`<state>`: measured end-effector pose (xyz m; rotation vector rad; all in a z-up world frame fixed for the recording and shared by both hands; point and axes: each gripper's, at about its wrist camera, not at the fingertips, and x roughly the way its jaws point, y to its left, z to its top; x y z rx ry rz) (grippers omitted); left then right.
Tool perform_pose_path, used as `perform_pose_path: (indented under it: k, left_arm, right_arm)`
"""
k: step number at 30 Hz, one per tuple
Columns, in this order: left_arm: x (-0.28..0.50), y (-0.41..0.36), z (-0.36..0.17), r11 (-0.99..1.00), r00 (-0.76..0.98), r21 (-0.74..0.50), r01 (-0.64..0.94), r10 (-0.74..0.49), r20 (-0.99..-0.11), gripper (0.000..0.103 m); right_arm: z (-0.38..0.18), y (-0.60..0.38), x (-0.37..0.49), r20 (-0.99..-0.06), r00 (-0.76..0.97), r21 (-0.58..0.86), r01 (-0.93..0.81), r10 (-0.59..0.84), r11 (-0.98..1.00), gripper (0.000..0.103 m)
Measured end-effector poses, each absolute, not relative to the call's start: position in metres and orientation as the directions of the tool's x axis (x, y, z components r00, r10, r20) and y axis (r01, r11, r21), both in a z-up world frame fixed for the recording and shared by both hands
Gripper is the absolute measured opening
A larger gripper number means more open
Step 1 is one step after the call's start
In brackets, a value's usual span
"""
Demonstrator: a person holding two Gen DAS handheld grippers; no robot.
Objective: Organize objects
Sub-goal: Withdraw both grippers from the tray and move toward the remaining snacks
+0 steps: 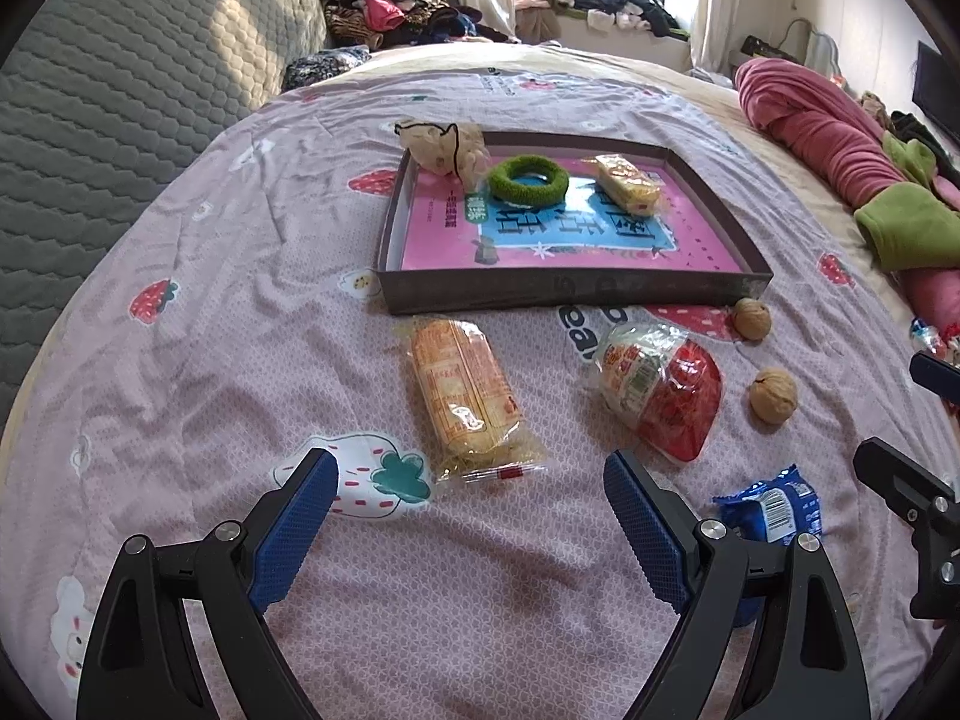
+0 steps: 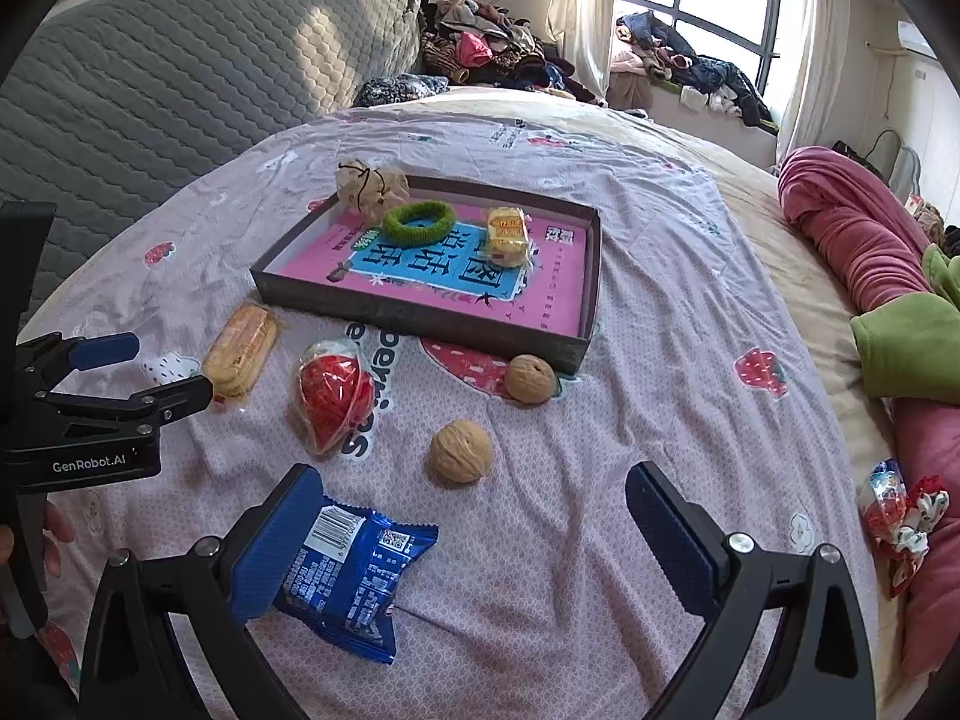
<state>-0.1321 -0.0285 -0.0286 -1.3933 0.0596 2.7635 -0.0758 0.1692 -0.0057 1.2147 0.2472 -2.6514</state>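
A shallow dark tray [image 1: 558, 291] [image 2: 420, 318] on the bed holds a pink book, a green ring [image 1: 527, 178] [image 2: 419, 222], a yellow snack pack [image 1: 627, 183] [image 2: 507, 235] and a beige pouch [image 1: 441, 147] [image 2: 371, 187]. In front of it lie an orange biscuit pack [image 1: 465, 399] [image 2: 240, 351], a red snack bag [image 1: 663, 396] [image 2: 333, 399], two walnuts [image 1: 773, 394] [image 2: 462, 451] [image 2: 529, 379] and a blue packet [image 1: 771, 504] [image 2: 345, 576]. My left gripper [image 1: 471, 498] [image 2: 141, 369] is open, just short of the biscuit pack. My right gripper [image 2: 474, 516] is open, its left finger over the blue packet.
A grey quilted headboard [image 1: 120, 90] stands at the left. Rolled pink and green blankets [image 1: 840, 150] [image 2: 870, 252] lie along the right. Clothes are piled by the window [image 2: 690, 72]. A wrapped candy bundle [image 2: 897, 516] lies at the right edge of the bed.
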Motion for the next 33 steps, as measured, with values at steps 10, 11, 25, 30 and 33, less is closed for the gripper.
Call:
perform_pose_path:
  k: [10,11,25,30,33]
  left_arm:
    - [-0.143,-0.031,-0.039,-0.999,-0.586,-0.002,-0.048,0.030,-0.810,0.091]
    - [-0.145,-0.030,-0.041,-0.999,-0.583,0.000,-0.049,0.028,-0.812,0.091]
    - [-0.176,-0.032,-0.060,-0.999,-0.563,-0.014,-0.032,0.030,-0.826,0.091]
    - [-0.184,-0.034,-0.064,-0.999,-0.563,-0.025,-0.025,0.035,-0.826,0.091]
    - [-0.187,-0.034,-0.065,-0.999,-0.567,-0.028,-0.022,0.036,-0.823,0.091]
  right_arm:
    - [-0.022,0.167,-0.088,-0.779,-0.618,-0.068,0.259,-0.111,-0.963,0.102]
    - [-0.024,0.166,-0.089,-0.779,-0.617,-0.068,0.260,-0.112,-0.963,0.102]
    - [-0.044,0.168,-0.121,-0.797,-0.592,-0.024,0.234,-0.123,-0.972,0.102]
    - [-0.052,0.166,-0.129,-0.802,-0.585,-0.024,0.233,-0.121,-0.972,0.101]
    - [-0.055,0.164,-0.132,-0.802,-0.588,-0.038,0.233,-0.110,-0.972,0.099]
